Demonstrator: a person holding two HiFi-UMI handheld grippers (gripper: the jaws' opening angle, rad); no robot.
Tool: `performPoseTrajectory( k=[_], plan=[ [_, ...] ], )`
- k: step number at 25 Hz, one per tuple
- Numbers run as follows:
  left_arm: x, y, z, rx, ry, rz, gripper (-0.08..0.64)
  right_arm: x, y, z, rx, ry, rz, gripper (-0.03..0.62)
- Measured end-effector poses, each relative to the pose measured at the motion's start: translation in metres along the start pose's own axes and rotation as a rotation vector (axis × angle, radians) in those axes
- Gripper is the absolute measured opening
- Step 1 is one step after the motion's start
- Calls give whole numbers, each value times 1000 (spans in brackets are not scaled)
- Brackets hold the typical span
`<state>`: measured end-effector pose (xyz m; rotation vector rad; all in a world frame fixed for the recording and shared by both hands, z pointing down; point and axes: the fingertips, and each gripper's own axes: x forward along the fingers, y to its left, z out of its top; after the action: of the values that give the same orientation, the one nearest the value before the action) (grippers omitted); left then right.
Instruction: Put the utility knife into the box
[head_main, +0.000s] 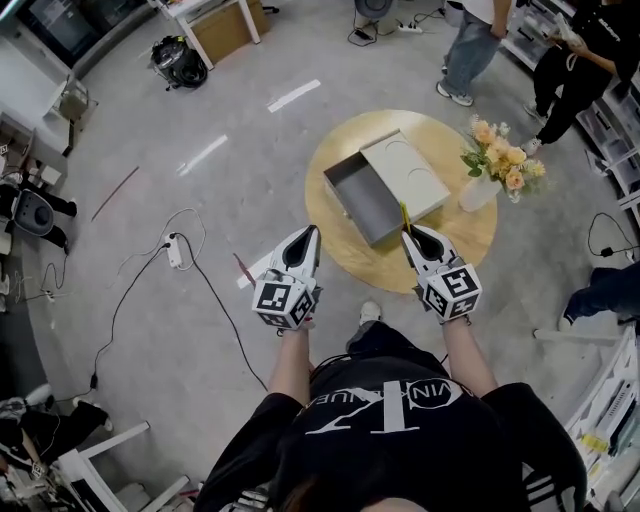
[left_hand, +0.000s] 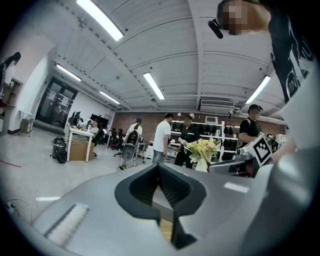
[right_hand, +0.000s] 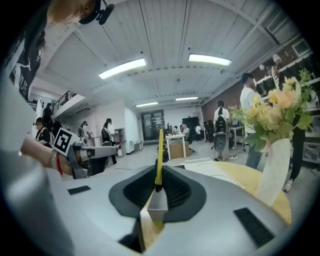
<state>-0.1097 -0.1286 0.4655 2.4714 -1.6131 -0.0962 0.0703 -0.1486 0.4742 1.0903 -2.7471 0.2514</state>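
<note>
The table (head_main: 455, 242) is recorded as smooth light wood, the box (head_main: 368, 206) as matt, the utility knife (right_hand: 159, 150) as smooth plastic, and the floor (head_main: 250, 180) as faintly glossy.

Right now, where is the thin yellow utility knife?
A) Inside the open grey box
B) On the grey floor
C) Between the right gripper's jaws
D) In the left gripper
C: the right gripper view shows the right gripper shut on the yellow utility knife, which sticks out past its jaws.

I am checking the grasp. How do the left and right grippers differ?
The right gripper is shut on the knife; the left gripper is shut on nothing. The right tip is at the box; the left is at the table edge, away from it. Both point forward.
</note>
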Motion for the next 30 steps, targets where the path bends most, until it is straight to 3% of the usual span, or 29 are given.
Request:
performPoseTrajectory(
  k=[13,30],
  plan=[
    [52,17,-15,-10,60,49,11,57,-35,-19,43,85,106,52],
    [85,48,-27,-24,114,56,11,108,-38,-65,110,339,171,52]
  ],
)
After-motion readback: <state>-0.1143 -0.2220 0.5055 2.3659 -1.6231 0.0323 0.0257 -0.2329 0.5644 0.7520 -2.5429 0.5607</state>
